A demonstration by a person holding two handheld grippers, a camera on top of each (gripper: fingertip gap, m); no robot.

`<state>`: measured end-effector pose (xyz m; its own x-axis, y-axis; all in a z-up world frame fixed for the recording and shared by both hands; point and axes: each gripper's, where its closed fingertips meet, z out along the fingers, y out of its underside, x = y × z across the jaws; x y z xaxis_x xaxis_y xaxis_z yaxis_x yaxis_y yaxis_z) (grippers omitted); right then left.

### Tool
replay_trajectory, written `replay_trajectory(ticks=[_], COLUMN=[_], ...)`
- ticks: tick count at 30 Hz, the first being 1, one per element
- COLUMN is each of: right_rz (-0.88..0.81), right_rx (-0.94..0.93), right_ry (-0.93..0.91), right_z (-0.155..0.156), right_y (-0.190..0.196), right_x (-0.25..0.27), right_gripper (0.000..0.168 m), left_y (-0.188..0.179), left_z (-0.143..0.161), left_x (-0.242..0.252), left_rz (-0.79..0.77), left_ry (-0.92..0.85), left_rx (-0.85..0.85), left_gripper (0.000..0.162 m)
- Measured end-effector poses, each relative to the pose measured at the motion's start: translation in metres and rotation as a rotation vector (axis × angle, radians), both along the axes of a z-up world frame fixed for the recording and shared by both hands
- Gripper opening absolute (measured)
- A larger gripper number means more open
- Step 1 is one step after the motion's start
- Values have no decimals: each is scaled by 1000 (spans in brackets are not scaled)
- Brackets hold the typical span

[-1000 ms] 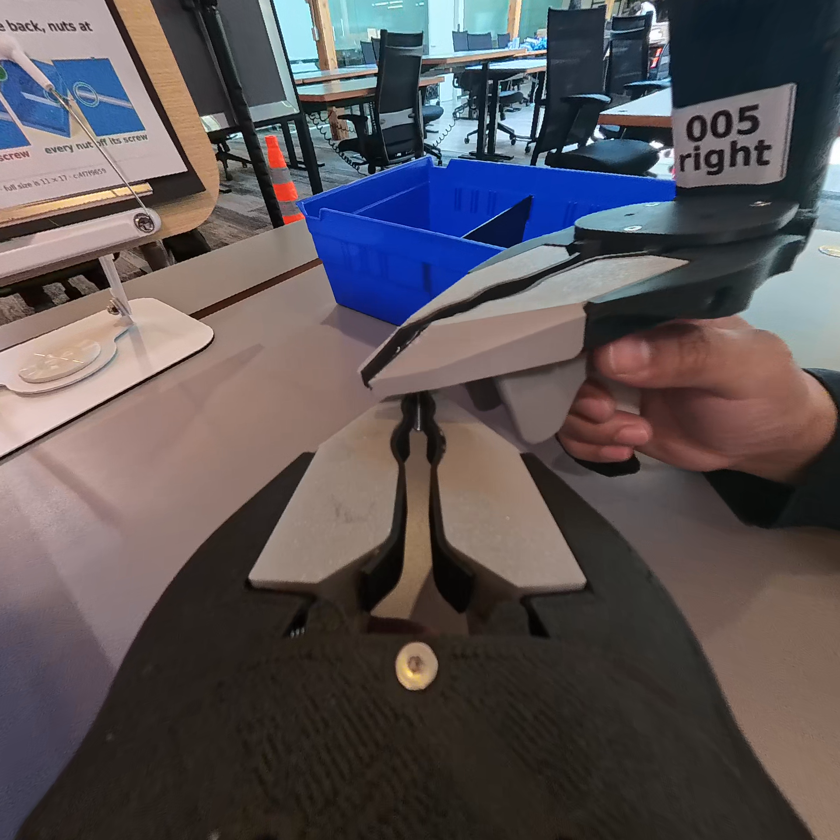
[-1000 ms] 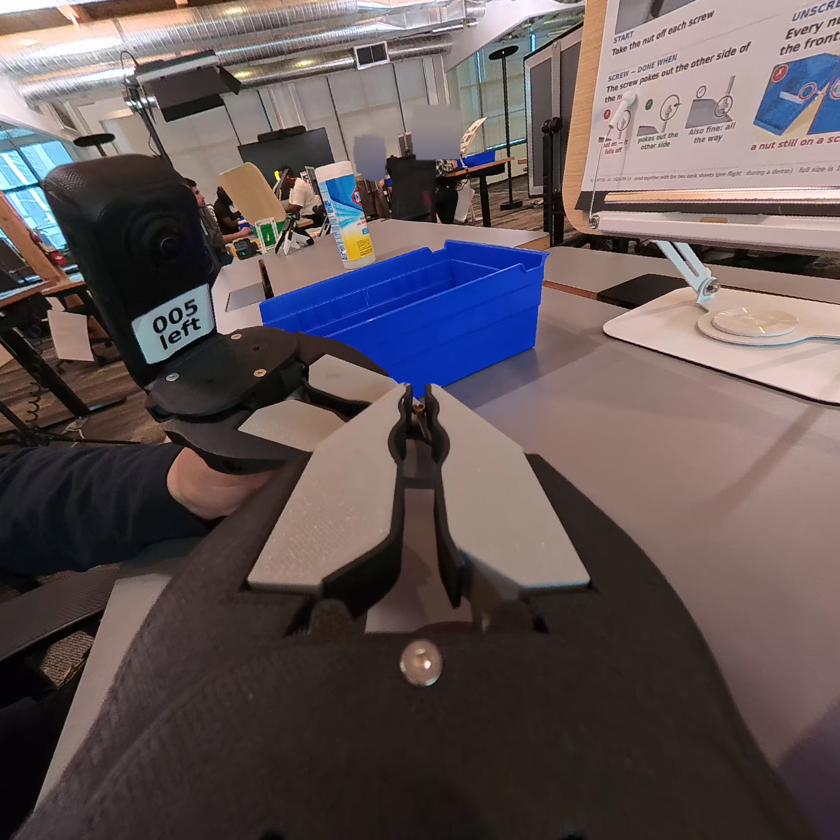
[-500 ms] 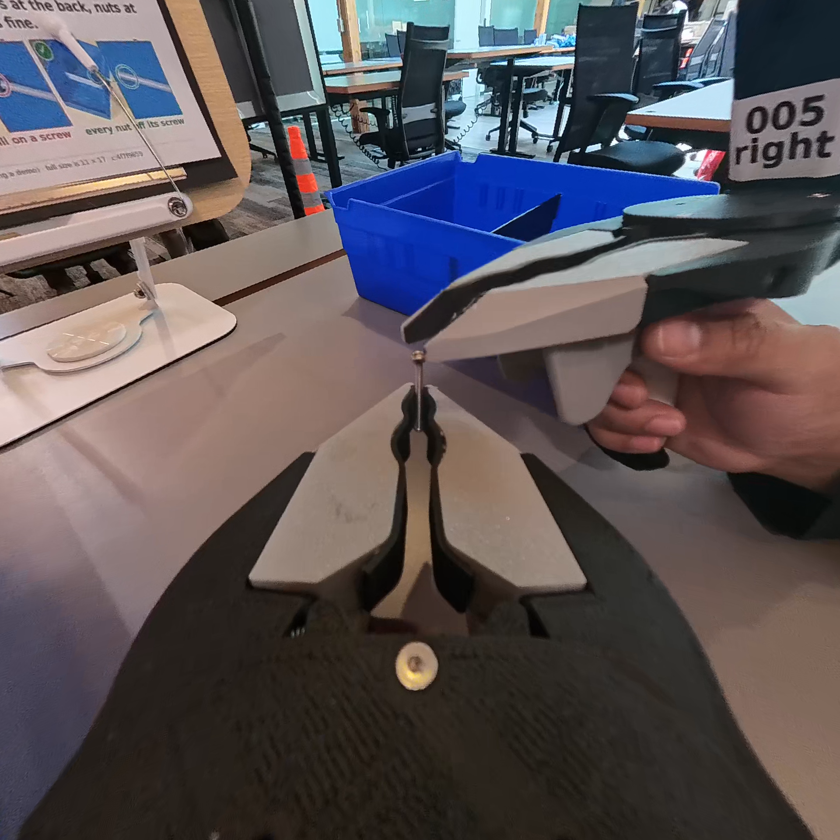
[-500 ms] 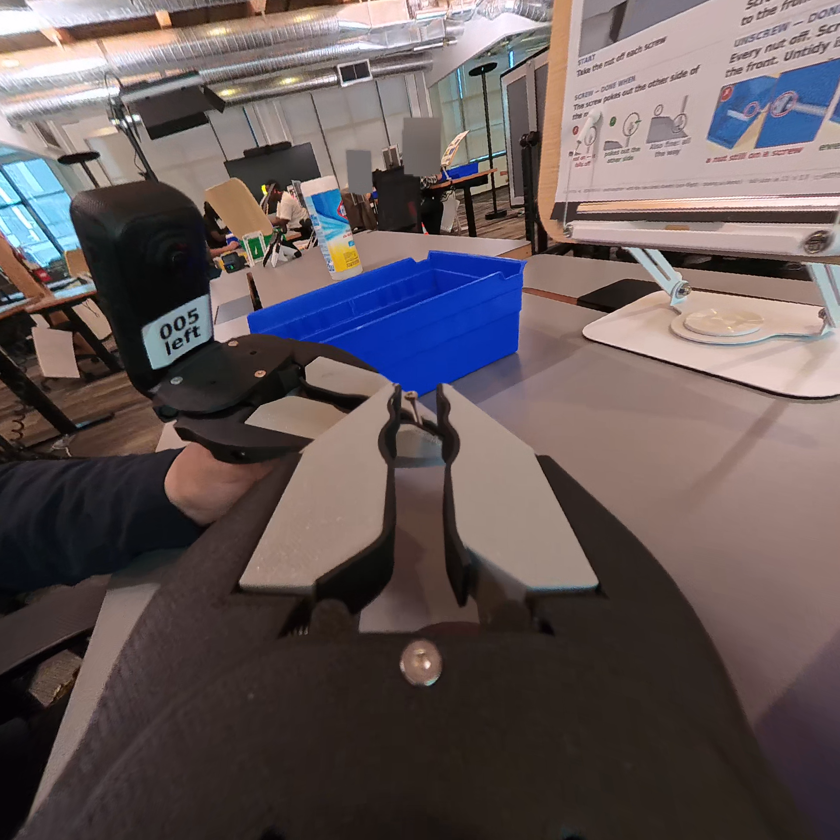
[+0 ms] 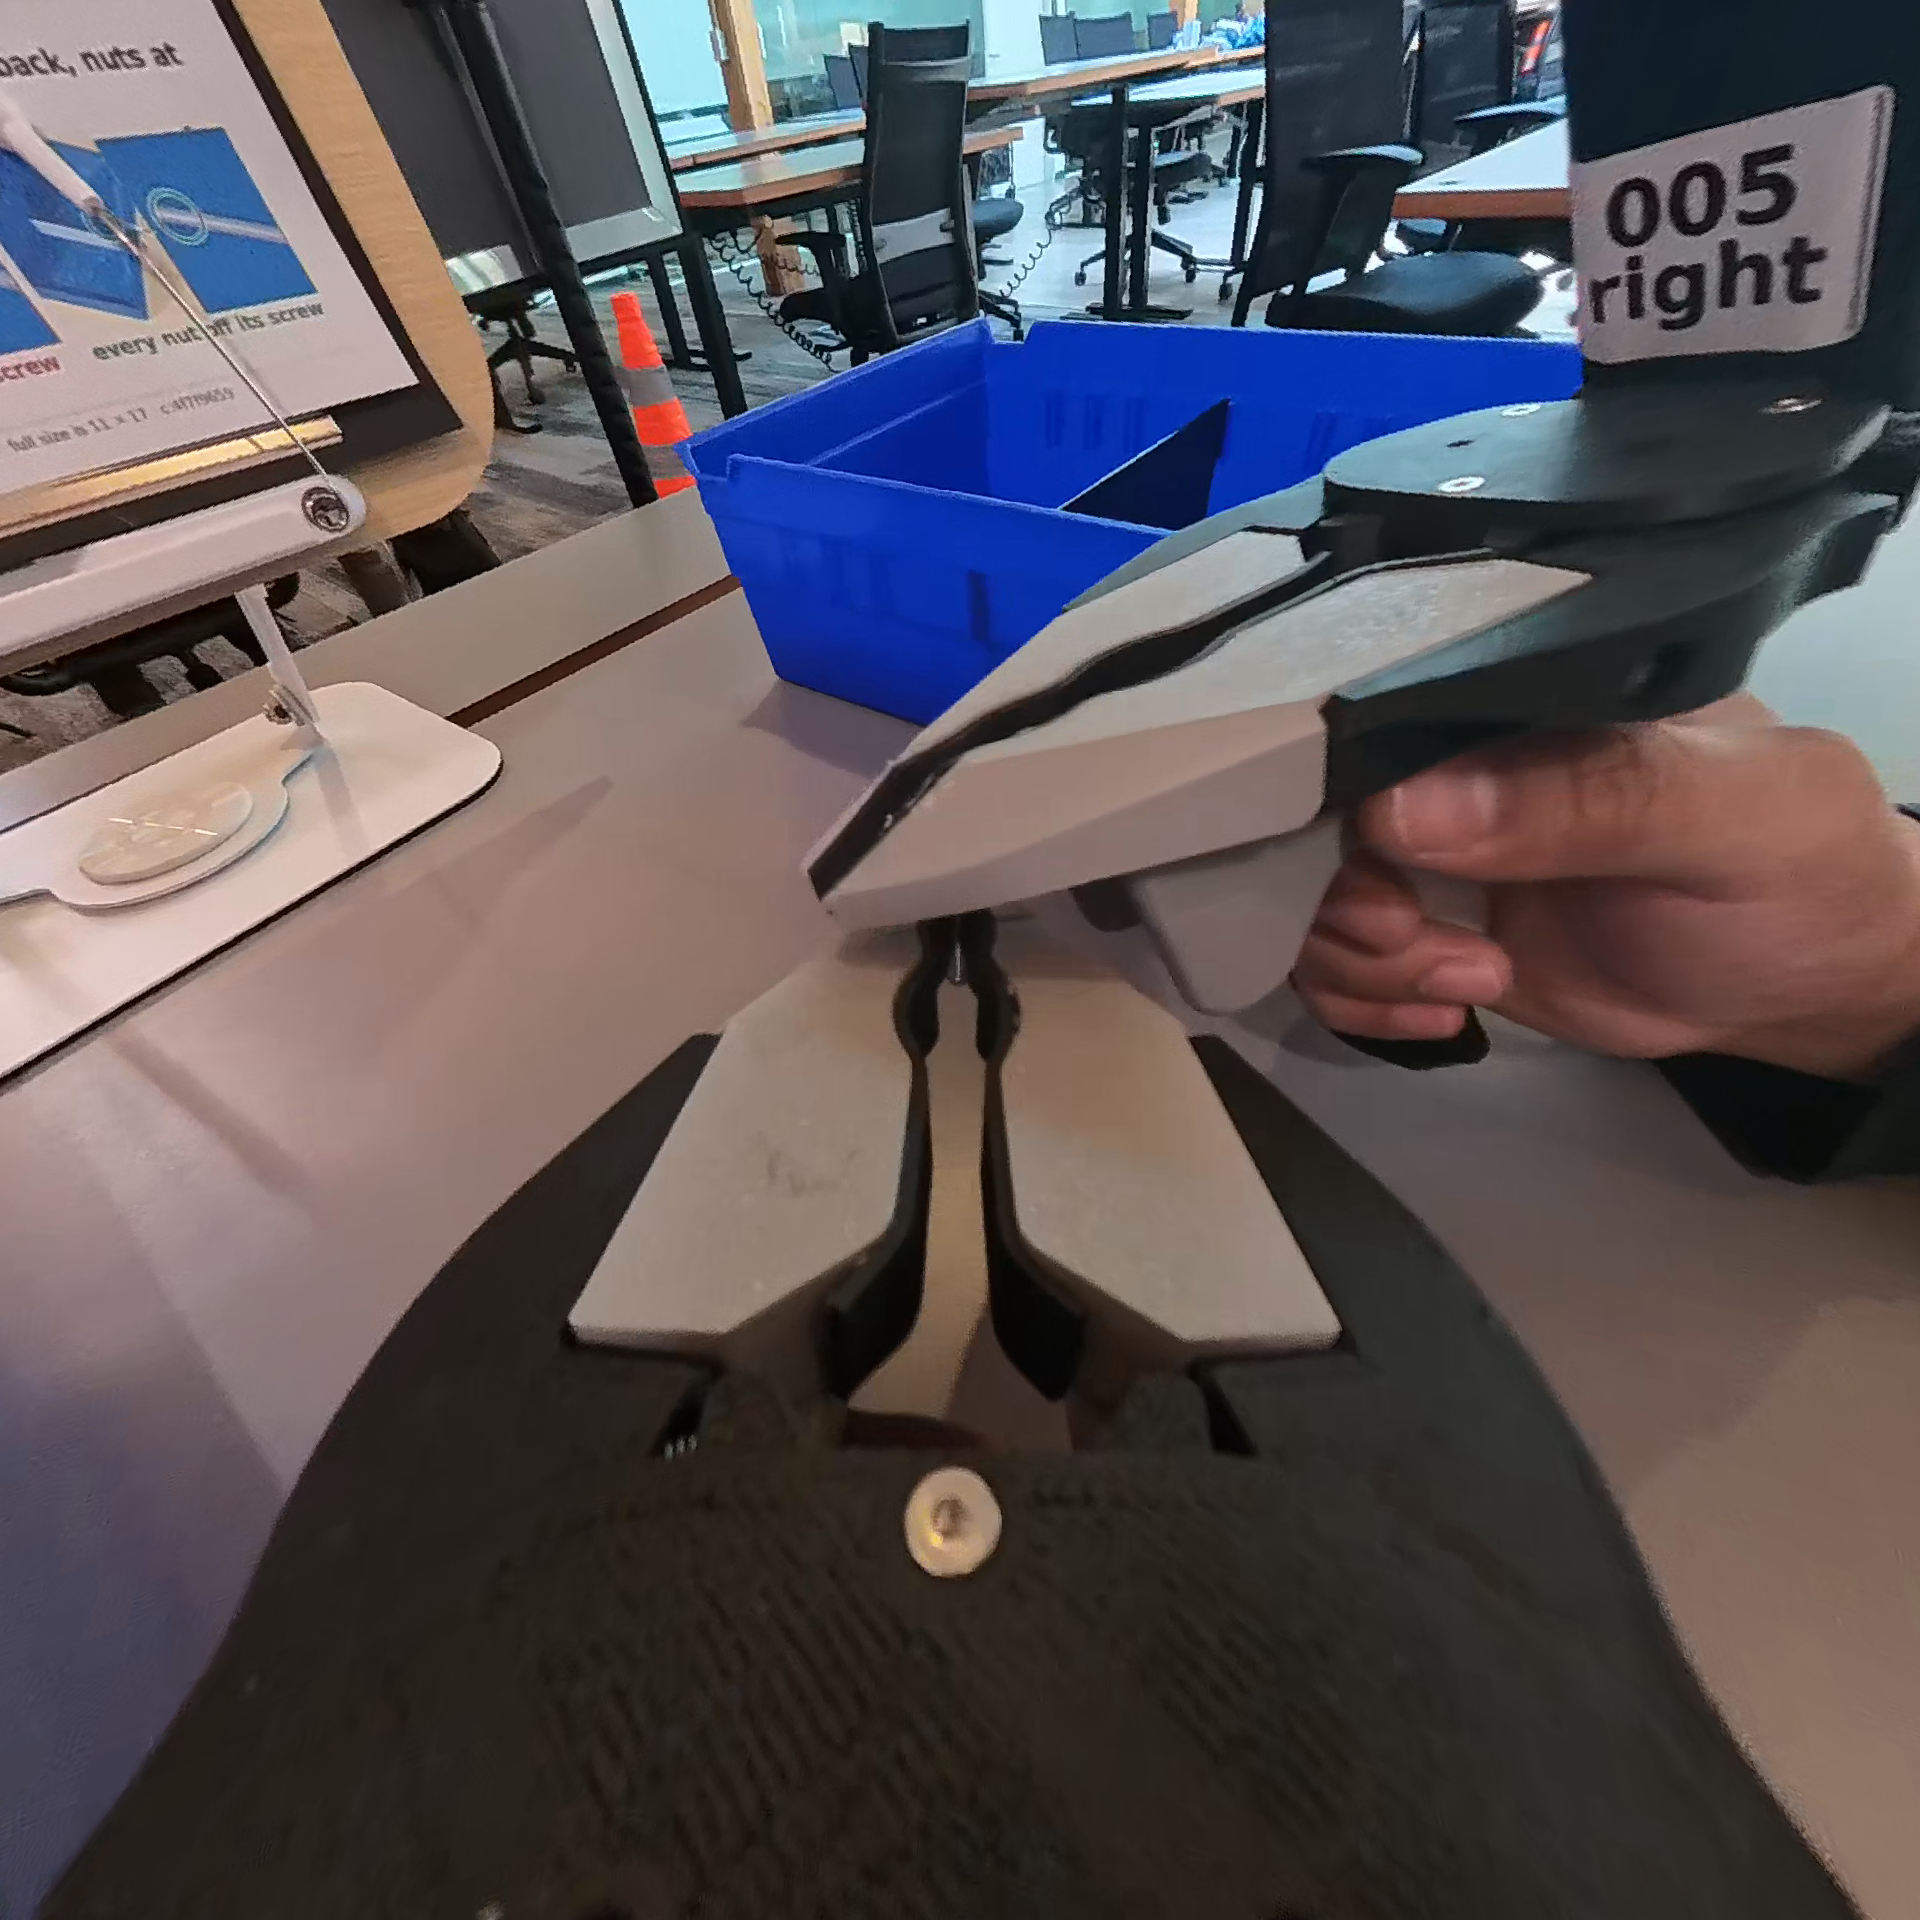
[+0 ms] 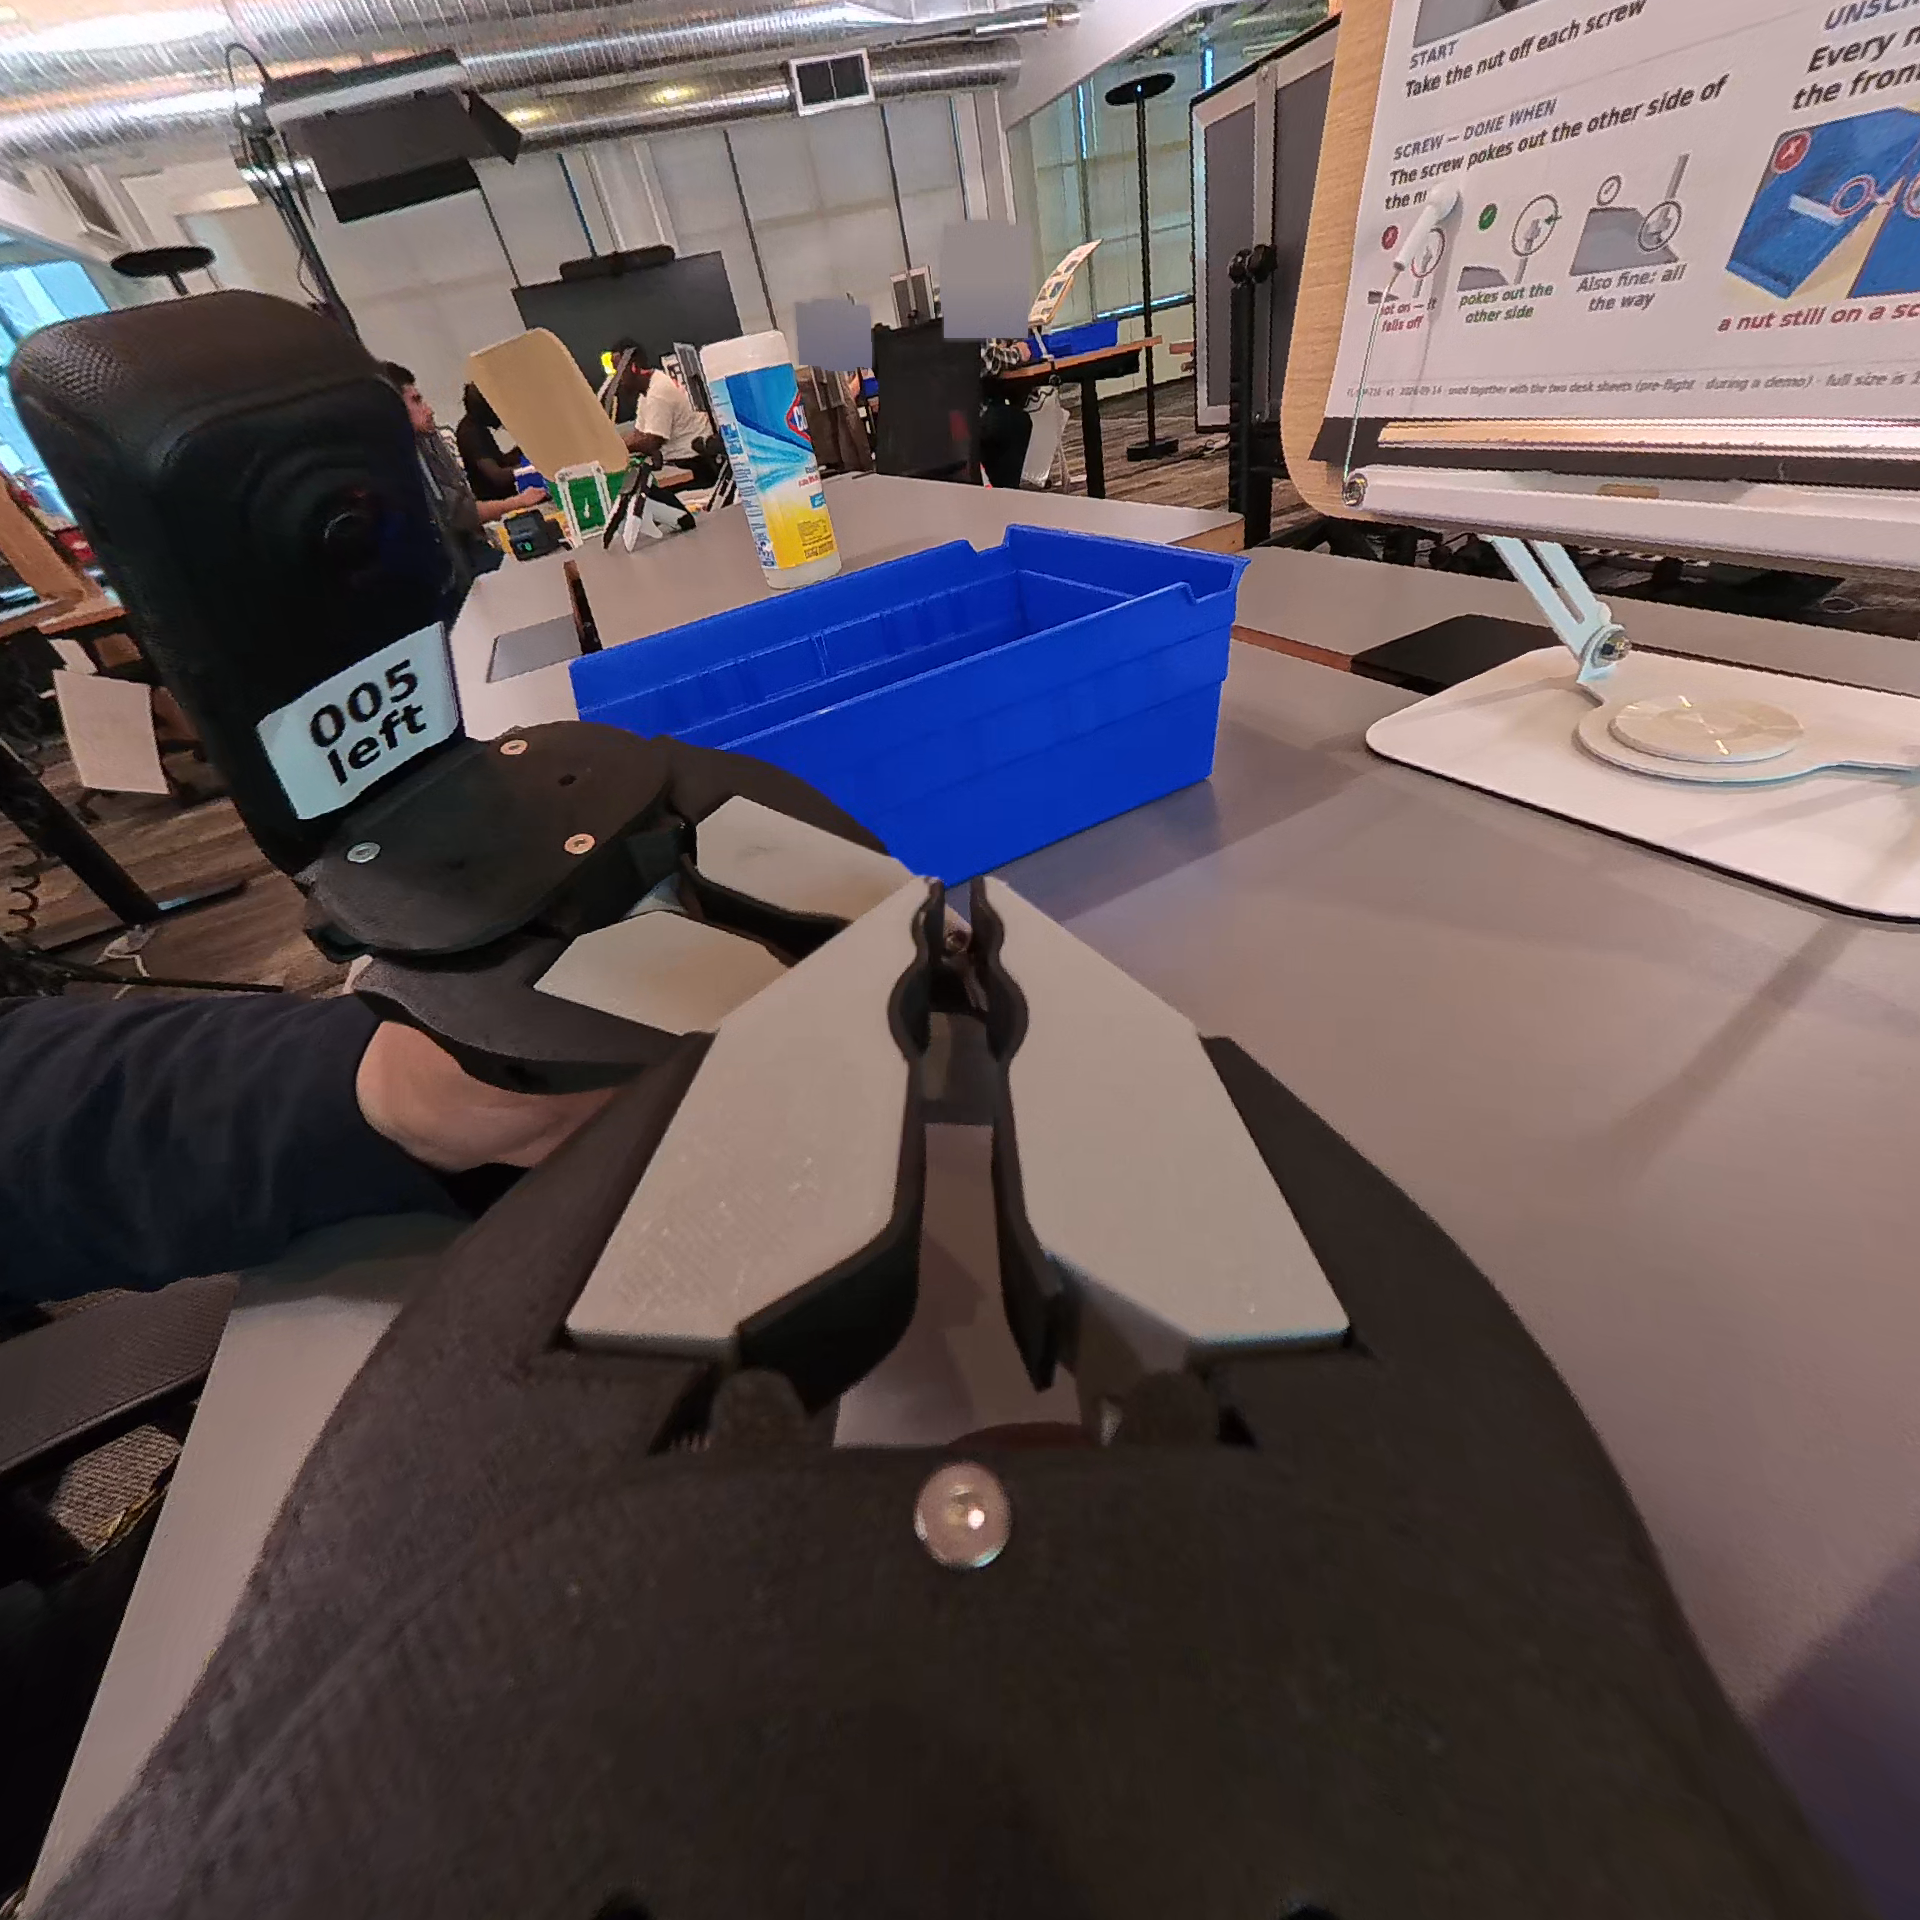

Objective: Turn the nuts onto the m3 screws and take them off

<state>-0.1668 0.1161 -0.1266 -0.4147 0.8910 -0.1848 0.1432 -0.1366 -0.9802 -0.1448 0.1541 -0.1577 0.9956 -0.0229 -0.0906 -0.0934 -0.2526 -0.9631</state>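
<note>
While the left tool (image 5: 956, 961) pinched a thin screw (image 5: 953, 961) at centre frame, the right tool (image 6: 961, 925) crossed above it. Its tips were nearly closed around something small, which I could not identify.

Left tongs (image 5: 954, 961) pinched nearly closed, right tongs (image 6: 961, 928) crossing above, likewise

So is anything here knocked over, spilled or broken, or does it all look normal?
Nothing stands out. The blue bin sits flat on the grey table, and the wipes canister behind it stands upright. The left claw pinches a thin screw, with the right claw closed over its tip. No spill or damage shows.
</note>
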Motion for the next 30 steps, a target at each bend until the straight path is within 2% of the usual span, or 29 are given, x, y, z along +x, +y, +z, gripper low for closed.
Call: replay_trajectory(ticks=[7,10,14,18,20,22,30], right_rz=[-3,-39,-44,-8,-1,-7,4], right_rx=[-22,-49,-60,-52,-35,-19,-153], right_ry=[-3,22,30,-13,-25,-26,-77], right_z=[1,7,11,1,-2,-3,-3], right_y=[2,11,17,9,6,6,12], right_x=[-1,0,2,-1,-2,-2,-3], right_gripper=[2,16,14,17,15,2,2], left_y=[0,-1,-2,-2,-1,-1,-2], left_z=[0,0,0,0,0,0,3], left_x=[-1,-5,-11,-8,-7,-7,-8], left_rz=[-4,12,21,12,9,13,34], left_ry=[-21,-33,-81,-78,-64,-50,-21], left_rx=[1,-1,4,2,-2,-3,29], left_gripper=[0,0,0,0,0,0,0])
